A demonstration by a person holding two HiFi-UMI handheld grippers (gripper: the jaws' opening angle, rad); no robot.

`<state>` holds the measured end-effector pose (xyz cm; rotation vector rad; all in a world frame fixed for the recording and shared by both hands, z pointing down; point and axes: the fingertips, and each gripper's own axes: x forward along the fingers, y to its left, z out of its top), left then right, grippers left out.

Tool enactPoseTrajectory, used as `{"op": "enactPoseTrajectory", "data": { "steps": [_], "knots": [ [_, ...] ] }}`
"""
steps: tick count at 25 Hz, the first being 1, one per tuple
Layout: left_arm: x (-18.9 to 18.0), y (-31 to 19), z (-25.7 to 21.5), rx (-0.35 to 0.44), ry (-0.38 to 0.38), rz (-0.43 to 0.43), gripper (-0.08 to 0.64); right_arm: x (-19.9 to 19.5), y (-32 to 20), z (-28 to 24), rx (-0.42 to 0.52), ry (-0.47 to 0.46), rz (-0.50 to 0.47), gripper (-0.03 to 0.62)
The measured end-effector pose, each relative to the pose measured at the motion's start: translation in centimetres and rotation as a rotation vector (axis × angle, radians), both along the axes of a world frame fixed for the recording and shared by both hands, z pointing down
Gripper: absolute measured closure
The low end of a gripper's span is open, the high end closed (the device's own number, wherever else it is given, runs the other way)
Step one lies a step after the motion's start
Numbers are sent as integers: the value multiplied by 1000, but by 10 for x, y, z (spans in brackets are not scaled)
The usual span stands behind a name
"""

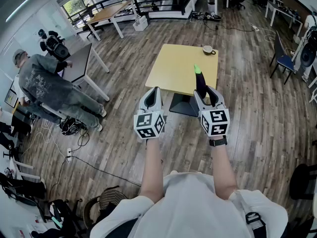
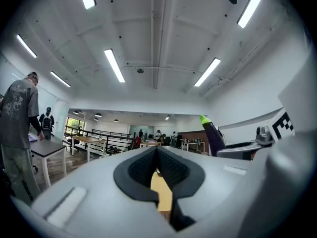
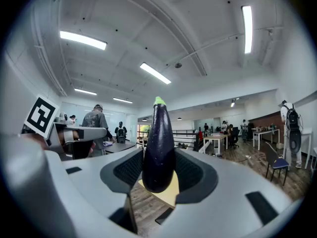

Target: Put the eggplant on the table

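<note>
A person's bare forearms reach toward the yellow worktop, a hand-held gripper in each hand. The right hand-held gripper is clamped on the eggplant, which stands upright between the pads with its green stem on top. In the head view, the eggplant shows against the worktop's near edge, toward its right corner, carried in the air rather than resting there. The left hand-held gripper is closed and empty, just left of its partner and short of the worktop's near edge. A cup sits at the worktop's far right corner.

The carry appears to be the step in hand, and the placing is not yet done. The next move likely calls for bringing the eggplant forward over bare worktop well clear of the cup, lowering it until it touches, then parting the jaws.
</note>
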<state>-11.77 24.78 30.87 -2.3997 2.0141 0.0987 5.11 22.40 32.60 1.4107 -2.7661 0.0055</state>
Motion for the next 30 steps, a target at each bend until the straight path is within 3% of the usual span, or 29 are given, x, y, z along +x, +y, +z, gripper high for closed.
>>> {"op": "enactPoseTrajectory", "data": {
  "steps": [21,30],
  "knots": [
    [80,-15,17,-23,10,41,549,62,-7,12,-34,13,-11,393],
    [88,-84,27,-33,-8,89,549,69,-62,23,-47,29,39,393]
  ]
}}
